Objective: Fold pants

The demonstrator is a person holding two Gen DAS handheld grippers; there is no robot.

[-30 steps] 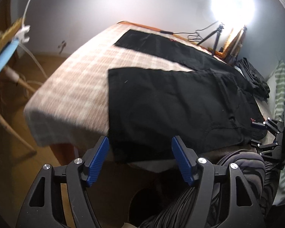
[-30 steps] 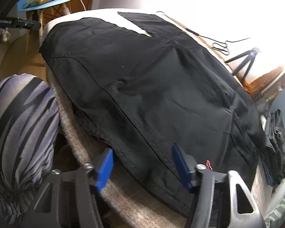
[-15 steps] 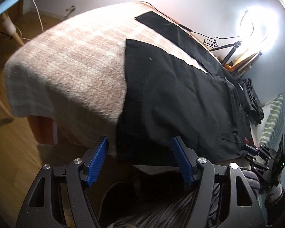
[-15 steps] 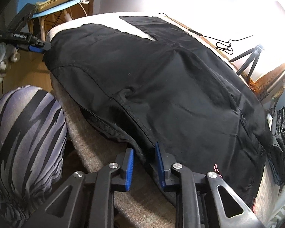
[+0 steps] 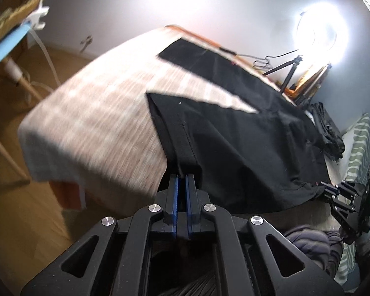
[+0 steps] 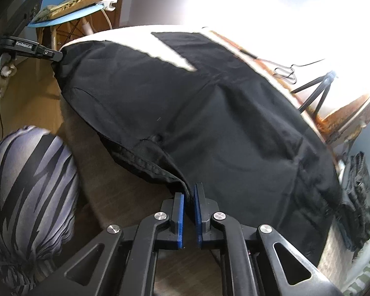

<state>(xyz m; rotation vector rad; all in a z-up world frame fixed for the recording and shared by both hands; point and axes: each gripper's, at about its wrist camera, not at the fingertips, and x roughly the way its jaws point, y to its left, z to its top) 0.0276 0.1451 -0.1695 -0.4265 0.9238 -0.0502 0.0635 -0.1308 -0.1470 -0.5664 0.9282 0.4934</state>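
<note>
Black pants lie spread over a bed with a checked cover, both legs running toward the far side. My left gripper is shut on the hem of the near leg at the bed's edge, and the cloth rises into a ridge from its blue pads. My right gripper is shut on the waistband of the pants near the front edge. Each gripper shows in the other's view: the right gripper at the waist end, the left gripper at the leg end.
A ring light on a tripod glares at the far right. A dark folded garment and a striped pillow lie beyond the pants. A blue stool stands at the left. The person's striped trouser leg is close by.
Both grippers went from wide open to shut on the pants' near edge, the right one first at the waistband, then the left at the hem. The cloth now lifts slightly at both grips.
</note>
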